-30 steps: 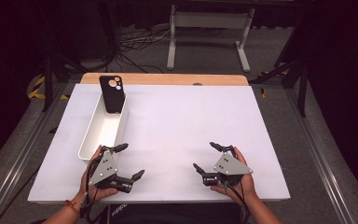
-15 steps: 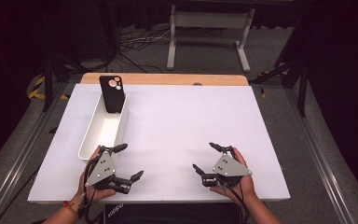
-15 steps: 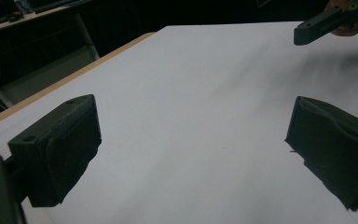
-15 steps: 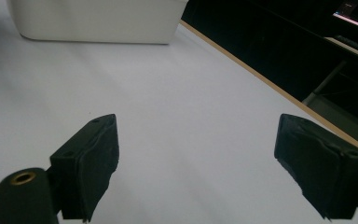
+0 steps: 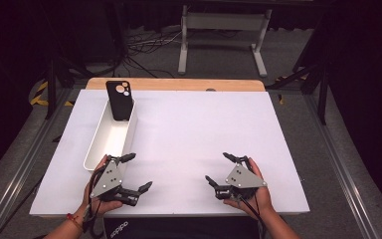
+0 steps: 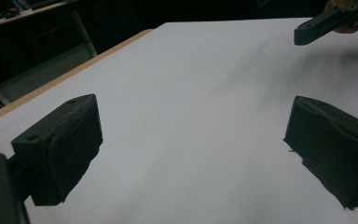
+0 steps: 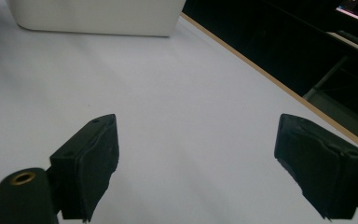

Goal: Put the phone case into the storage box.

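Phone case point(image 5: 119, 99), black w/ camera cutout at its top, stands upright in the far end of the white bin point(image 5: 101, 144), leaning on the bin's far wall; its long axis runs near vertical, cutout end up, back face toward us. Bin's long axis runs from our side toward the far edge, tilted slightly right at the far end, on the left part of the white table point(image 5: 189, 134). Our left gripper point(image 5: 134, 173) sits at the near left, just beside the bin's near end, jaws spread wide w/ nothing between them; one jaw tip is close to the bin's near rim, can't tell if it touches. In the left gripper view both black pads point(image 6: 70, 140) stand well apart over bare table, and a jaw of the other gripper shows at top right. Our right gripper point(image 5: 220, 169) rests at the near right, well apart from bin and case, jaws likewise spread & empty. In the right gripper view the pads point(image 7: 95, 154) are wide apart, w/ the bin's white wall point(image 7: 93, 18) far off at top left. Both hands hold their grippers low over the table near its front edge.
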The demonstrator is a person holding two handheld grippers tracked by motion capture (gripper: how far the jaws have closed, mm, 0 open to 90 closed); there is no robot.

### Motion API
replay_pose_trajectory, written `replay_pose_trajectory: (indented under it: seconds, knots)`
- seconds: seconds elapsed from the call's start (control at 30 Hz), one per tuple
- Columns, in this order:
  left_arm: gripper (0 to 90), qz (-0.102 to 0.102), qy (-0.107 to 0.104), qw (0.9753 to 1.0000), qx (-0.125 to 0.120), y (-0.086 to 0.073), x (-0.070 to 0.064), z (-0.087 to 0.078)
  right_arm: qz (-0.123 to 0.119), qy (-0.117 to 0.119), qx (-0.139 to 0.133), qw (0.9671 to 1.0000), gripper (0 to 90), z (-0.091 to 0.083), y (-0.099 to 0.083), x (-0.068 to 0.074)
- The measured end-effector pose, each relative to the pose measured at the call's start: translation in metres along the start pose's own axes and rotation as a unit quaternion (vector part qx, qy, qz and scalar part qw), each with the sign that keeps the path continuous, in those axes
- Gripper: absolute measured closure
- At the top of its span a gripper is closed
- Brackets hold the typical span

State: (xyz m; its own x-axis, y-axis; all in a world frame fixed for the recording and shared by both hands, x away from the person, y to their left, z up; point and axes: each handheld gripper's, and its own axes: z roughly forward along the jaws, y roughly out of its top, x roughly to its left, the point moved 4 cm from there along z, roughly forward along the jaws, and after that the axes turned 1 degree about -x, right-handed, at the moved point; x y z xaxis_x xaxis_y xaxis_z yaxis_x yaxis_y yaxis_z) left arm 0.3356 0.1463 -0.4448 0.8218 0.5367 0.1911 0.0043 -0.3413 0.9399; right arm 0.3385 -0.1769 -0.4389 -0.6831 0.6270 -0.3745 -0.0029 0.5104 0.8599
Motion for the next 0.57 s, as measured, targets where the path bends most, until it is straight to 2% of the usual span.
replay_pose_trajectory:
  seconds: [0.07,0.23,0.3,0.57]
  knots:
    - [4.5,0.004,0.003,1.0,-0.004,0.0008,0.0004,-0.0006,0.002,0.0,0.001,1.0,14.8,0.0001,0.0,-0.0003]
    - [4.4,-0.003,-0.002,1.0,-0.005,0.001,0.0012,-0.0015,-0.001,-0.001,0.003,1.0,14.8,0.0008,-0.0001,0.0006]
    - [4.4,0.006,-0.001,1.0,-0.003,0.0016,0.0012,-0.0021,-0.001,-0.001,0.005,1.0,14.6,0.0008,-0.0008,0.0004]
    - [4.4,0.004,0.001,1.0,-0.002,0.0022,0.0015,0.0002,0.004,0.0,0.005,1.0,14.4,0.0015,-0.0023,-0.0022]
